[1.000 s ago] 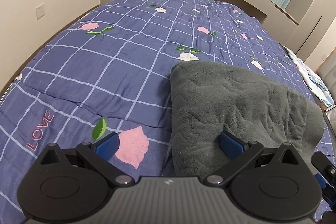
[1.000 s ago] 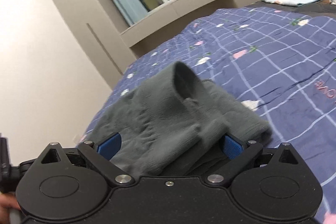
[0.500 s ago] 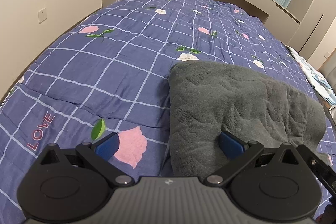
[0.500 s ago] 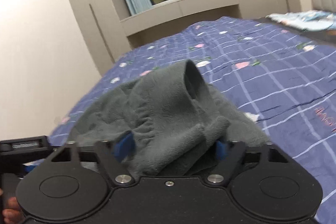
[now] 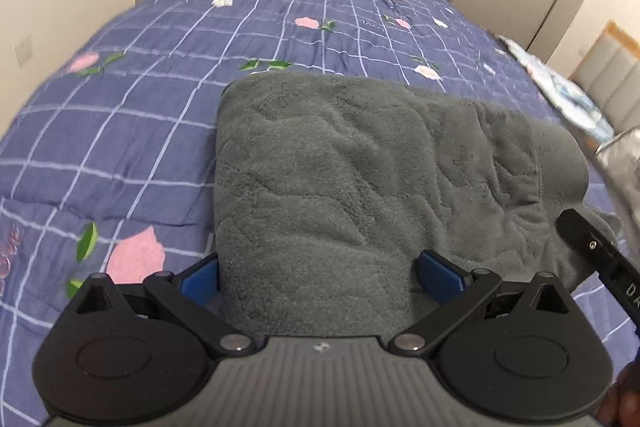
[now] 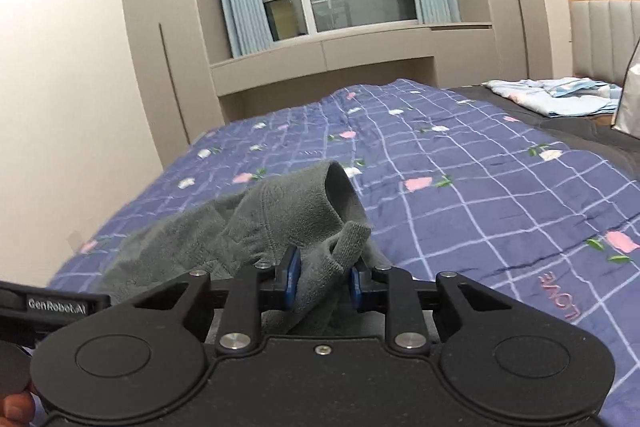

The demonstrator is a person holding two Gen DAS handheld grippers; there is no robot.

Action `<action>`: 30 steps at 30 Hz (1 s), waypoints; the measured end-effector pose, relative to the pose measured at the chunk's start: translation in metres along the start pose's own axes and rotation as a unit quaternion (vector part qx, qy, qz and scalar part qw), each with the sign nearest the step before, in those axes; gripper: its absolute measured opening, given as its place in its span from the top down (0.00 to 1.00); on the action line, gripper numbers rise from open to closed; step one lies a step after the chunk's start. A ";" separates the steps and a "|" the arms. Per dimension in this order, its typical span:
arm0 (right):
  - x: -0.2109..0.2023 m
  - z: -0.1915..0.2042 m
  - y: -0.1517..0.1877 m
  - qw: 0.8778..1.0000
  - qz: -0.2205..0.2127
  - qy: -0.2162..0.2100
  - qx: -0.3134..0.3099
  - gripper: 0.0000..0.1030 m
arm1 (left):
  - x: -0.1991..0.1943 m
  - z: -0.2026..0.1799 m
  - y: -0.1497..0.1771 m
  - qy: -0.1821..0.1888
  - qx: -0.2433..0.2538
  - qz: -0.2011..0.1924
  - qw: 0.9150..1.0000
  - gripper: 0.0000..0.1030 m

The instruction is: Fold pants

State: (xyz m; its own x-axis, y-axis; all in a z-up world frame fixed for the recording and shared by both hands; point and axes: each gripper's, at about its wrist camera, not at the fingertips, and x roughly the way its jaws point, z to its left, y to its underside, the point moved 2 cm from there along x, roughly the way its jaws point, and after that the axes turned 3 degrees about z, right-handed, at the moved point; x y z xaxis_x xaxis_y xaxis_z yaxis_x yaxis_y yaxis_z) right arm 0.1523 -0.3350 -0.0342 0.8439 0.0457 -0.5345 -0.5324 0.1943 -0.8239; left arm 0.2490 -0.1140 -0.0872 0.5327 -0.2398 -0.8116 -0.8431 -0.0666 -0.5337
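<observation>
Right gripper [image 6: 323, 281] clamped narrowly on a bunched edge of the grey fleece pants [image 6: 280, 215]. Left gripper [image 5: 318, 277] spread wide, its blue pads [image 5: 438, 275] flanking the folded pants [image 5: 360, 167], which lie on the bed's purple floral quilt [image 5: 120, 131].

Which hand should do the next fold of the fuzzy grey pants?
Probably the right. The right gripper already has its jaws pinched on a bunched end of the fuzzy grey fleece pants. The left gripper is open, jaws merely straddling the cloth.
</observation>
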 end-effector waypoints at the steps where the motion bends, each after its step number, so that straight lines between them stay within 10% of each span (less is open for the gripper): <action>1: 0.003 -0.002 0.003 1.000 0.006 0.004 0.003 0.75 | 0.001 -0.001 0.001 -0.001 0.000 -0.001 1.000 0.00; 8: 0.021 -0.011 0.022 1.000 0.025 0.017 -0.002 0.71 | -0.003 0.001 -0.001 0.017 0.021 0.010 1.000 0.01; 18: 0.000 -0.018 0.008 0.998 0.003 0.055 -0.039 0.02 | -0.026 0.026 -0.025 0.005 0.015 -0.018 1.000 0.00; 30: 0.070 0.046 -0.039 0.987 -0.017 0.023 -0.159 0.00 | 0.004 0.013 -0.069 -0.072 0.045 -0.080 0.993 0.00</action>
State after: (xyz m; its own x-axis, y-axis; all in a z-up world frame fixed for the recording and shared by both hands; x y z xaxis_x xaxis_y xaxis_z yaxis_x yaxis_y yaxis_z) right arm 0.2354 -0.2945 -0.0306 0.8611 -0.0024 -0.5084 -0.5048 -0.1221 -0.8545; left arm 0.3103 -0.0974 -0.0566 0.6702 -0.0915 -0.7365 -0.7399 -0.0048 -0.6727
